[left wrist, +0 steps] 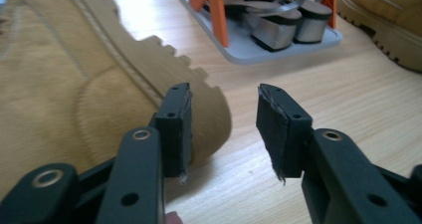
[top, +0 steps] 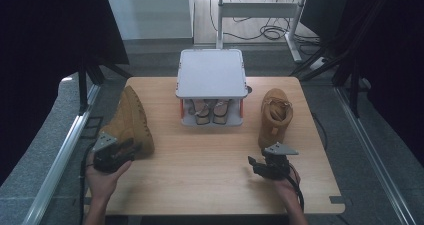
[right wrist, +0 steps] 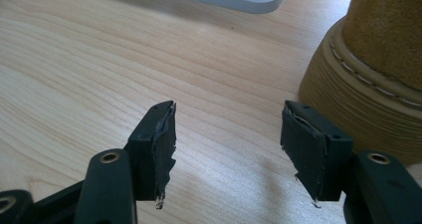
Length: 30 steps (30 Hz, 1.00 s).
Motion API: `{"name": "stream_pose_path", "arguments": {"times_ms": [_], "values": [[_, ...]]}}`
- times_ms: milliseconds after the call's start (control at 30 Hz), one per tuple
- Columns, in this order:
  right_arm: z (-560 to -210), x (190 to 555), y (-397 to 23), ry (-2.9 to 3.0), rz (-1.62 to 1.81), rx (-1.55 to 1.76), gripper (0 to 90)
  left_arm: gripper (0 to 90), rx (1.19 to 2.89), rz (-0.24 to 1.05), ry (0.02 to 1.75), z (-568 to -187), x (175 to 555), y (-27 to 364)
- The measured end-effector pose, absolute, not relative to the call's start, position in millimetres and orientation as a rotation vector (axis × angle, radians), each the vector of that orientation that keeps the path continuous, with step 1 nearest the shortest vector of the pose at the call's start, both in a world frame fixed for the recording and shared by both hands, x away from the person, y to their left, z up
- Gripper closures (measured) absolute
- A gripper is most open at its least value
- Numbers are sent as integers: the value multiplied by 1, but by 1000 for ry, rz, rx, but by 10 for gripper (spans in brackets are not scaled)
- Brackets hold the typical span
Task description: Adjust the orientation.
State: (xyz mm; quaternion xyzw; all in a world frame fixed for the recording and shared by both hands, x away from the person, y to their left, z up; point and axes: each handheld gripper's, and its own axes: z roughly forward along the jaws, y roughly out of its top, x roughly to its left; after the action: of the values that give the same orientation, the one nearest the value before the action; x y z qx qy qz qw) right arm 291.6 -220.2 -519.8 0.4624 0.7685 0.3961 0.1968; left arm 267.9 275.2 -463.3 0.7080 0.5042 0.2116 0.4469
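Left gripper is hovering w/ jaws apart, nothing between them, just beside the heel of the tan suede boot lying on its side at the left of the light wooden surface. Right gripper is sitting w/ jaws apart & empty, near the upright tan suede boot. Grey two-tier shoe rack is standing between both boots.

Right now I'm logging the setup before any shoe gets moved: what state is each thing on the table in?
Left boot: lying on its side, sole toward the rack.
Right boot: standing upright on its sole.
Shoe rack: upright, grey top shelf bare, a pair of shoes on the lower shelf.
Left gripper: open, nothing between its pads, at the left boot's sole.
Right gripper: open, nothing held, beside the right boot.
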Motion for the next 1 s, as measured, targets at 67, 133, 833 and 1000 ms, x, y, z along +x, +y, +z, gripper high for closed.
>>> {"name": "stream_pose_path", "arguments": {"times_ms": [67, 133, 833, 1000], "values": [[-520, 292, -221, 2148, 1112, 1296, 386, 624, 1748, 526, 1254, -462, 267, 280], [-520, 292, -221, 2151, 1107, 1295, 387, 676, 1741, 524, 1261, -460, 266, 285], [-522, 293, -222, 2149, 1080, 1306, 387, 880, 1593, 625, 1423, -449, 253, 350], [-524, 293, -222, 2156, 1061, 1310, 387, 880, 1590, 615, 1457, -457, 257, 356]]}}
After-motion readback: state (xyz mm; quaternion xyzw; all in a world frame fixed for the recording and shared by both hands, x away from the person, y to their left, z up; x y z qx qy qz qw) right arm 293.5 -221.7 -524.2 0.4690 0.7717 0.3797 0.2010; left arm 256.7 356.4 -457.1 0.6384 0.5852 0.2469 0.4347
